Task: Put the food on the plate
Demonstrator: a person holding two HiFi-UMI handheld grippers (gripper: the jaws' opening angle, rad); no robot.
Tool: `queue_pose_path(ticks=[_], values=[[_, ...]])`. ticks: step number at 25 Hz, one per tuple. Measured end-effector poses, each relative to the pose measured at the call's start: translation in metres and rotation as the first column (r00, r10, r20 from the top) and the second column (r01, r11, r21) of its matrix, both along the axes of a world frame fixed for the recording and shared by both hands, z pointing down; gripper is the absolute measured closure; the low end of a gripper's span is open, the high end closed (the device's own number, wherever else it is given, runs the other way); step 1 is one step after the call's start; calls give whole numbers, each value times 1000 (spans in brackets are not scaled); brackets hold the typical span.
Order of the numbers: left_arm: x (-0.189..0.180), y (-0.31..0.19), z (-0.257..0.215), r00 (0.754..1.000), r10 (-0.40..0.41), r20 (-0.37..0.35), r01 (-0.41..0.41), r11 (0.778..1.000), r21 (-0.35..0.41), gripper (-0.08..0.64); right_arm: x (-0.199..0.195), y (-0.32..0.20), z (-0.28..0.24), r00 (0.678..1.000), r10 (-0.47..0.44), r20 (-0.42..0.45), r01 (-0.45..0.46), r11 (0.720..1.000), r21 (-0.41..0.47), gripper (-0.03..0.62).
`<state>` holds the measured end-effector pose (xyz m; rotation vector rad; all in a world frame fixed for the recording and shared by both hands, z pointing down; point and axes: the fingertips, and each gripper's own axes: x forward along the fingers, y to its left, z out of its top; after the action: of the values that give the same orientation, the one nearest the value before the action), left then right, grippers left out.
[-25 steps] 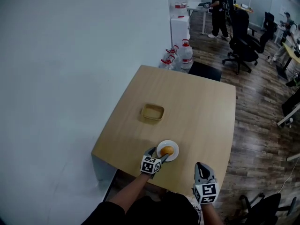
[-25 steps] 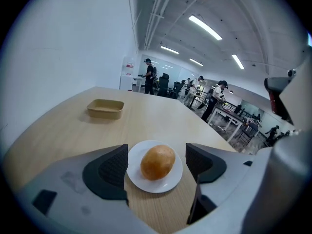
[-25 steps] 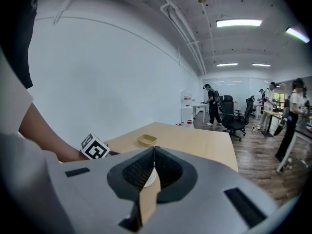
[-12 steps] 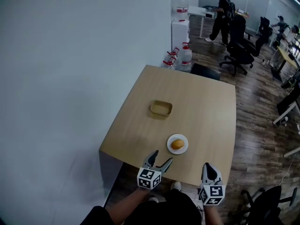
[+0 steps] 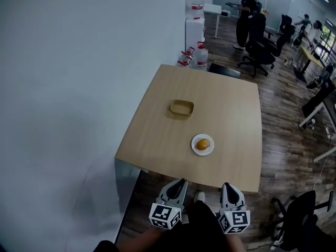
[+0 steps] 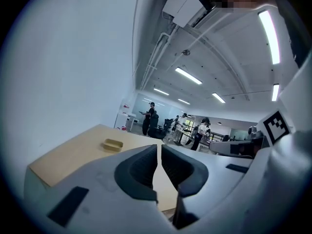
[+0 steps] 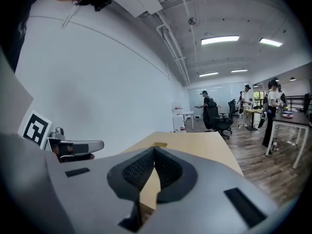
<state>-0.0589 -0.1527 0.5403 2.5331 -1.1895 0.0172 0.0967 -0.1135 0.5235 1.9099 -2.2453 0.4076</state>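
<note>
Wooden desk (image 5: 157,135) carries the plate (image 5: 196,149) with the food (image 5: 203,144) resting on it. Left claw (image 5: 179,183) has withdrawn past the desk edge, jaws closing on nothing; right claw (image 5: 227,186) pressed together, empty. Placement judged complete.

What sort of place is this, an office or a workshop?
Most likely an open-plan office: black swivel chairs, a water dispenser with spare water bottles beside it, and a wood-look floor.

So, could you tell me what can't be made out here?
- Round orange food on the small white plate: too small in head view to identify; absent from both gripper views.
- Tan rectangular tray's inside: too small in head view, rim-hidden in left gripper view.
</note>
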Motion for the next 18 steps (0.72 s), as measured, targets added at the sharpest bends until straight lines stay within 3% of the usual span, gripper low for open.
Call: queue_pose_path(ticks=[4, 14, 18], values=[[-18, 21, 9, 1000, -11, 5, 11, 1000, -13, 538, -5, 20, 2, 999, 30, -26, -29, 999, 16, 532], [-25, 15, -16, 1000, 19, 18, -20, 997, 70, 538, -12, 33, -18, 992, 76, -105, -69, 995, 68, 532], [-35, 9, -23, 1000, 3, -13, -2, 996, 89, 538, -6, 38, -21, 985, 88, -149, -75, 993, 92, 532]])
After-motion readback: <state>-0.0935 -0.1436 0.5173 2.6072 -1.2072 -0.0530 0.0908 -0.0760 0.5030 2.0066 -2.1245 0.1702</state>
